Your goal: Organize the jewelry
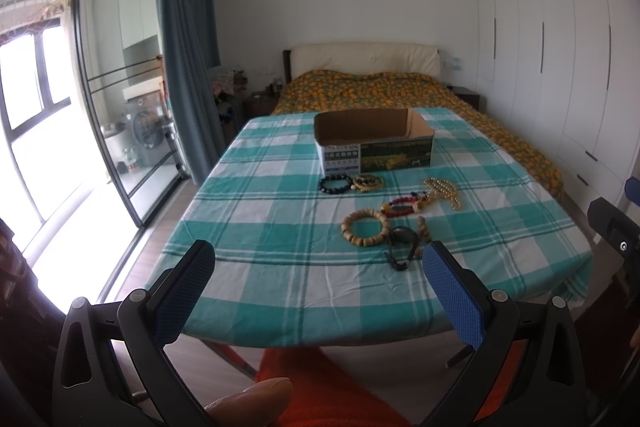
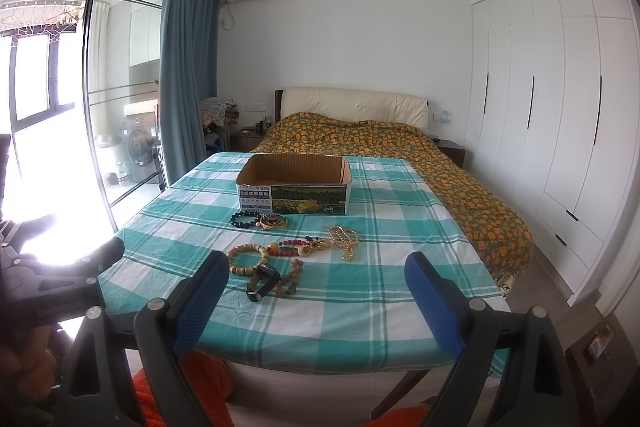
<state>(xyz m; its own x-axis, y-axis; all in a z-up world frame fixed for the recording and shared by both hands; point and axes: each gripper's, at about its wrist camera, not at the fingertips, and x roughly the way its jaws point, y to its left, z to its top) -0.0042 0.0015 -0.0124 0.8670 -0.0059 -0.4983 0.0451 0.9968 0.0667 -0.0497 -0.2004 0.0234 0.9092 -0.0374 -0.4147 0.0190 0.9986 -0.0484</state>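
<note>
**Both grippers spread above the near table edge, jewelry untouched**

Left gripper [image 1: 316, 295], blue-padded fingers wide apart and holding nothing, hangs short of the checked tablecloth [image 1: 256, 227]; right gripper [image 2: 316, 301] is likewise spread and empty. From left to right on the cloth: a black bead bracelet [image 1: 335, 184] touches a gold-toned bracelet [image 1: 367, 182], both just in front of the open cardboard box [image 1: 374, 143]. Nearer the camera, a wooden bead bracelet [image 1: 365, 227] lies beside a black wristwatch [image 1: 401, 247], with a multicoloured bead strand [image 1: 402, 206] just behind it. Farthest right, a pearl-like necklace [image 1: 444, 190] lies in a loose heap. All pieces rest outside the box, whose visible interior shows only bare cardboard. Behind the table stands a bed [image 1: 368, 87] with an orange-patterned cover.
</note>
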